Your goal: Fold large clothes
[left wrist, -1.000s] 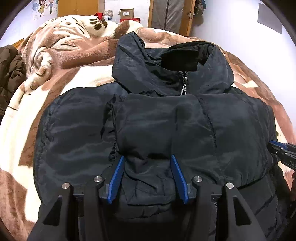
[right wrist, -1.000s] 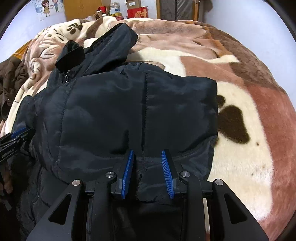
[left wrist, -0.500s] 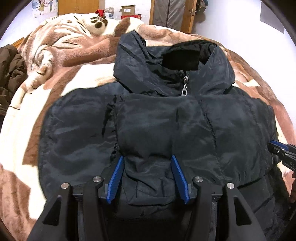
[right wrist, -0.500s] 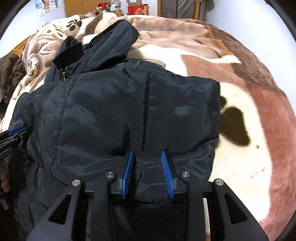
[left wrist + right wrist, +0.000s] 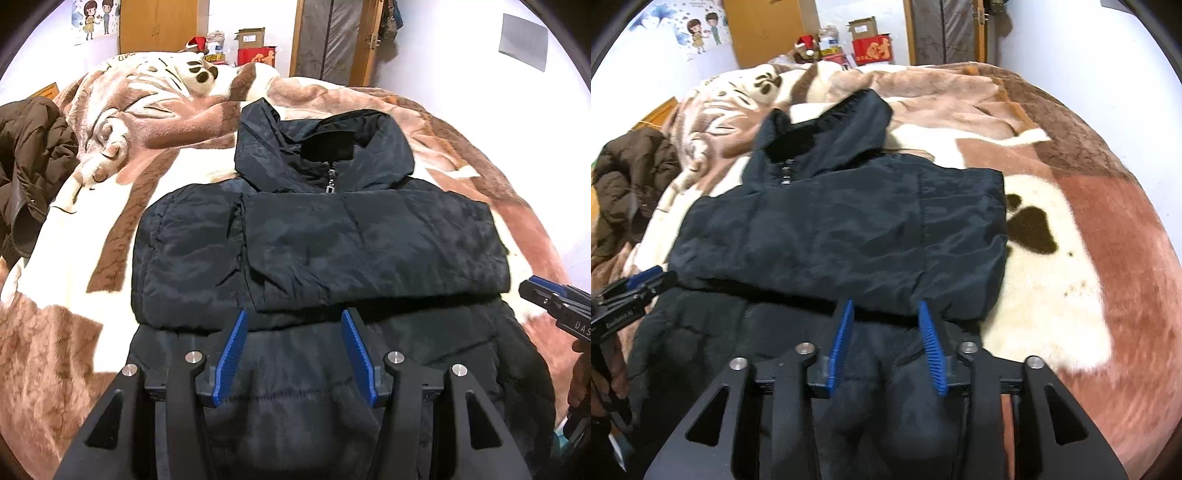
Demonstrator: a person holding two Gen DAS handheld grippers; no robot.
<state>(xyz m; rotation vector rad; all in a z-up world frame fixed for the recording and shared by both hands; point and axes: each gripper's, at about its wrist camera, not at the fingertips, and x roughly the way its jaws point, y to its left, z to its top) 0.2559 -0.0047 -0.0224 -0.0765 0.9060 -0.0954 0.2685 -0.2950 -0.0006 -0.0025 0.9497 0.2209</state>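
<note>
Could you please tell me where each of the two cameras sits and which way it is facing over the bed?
Left wrist: on the left gripper, angled down across the black jacket towards the far doors; the right gripper shows at the right edge.
Right wrist: on the right gripper, jaws opening, facing likewise; the left gripper shows at the left edge.
Shared: jacket, brown blanket, brown coat.

Bedroom bkgd: white walls w/ cartoon poster far left; wooden wardrobe and door at far side; cardboard boxes btwn them; bed w/ brown-cream plush blanket.
</note>
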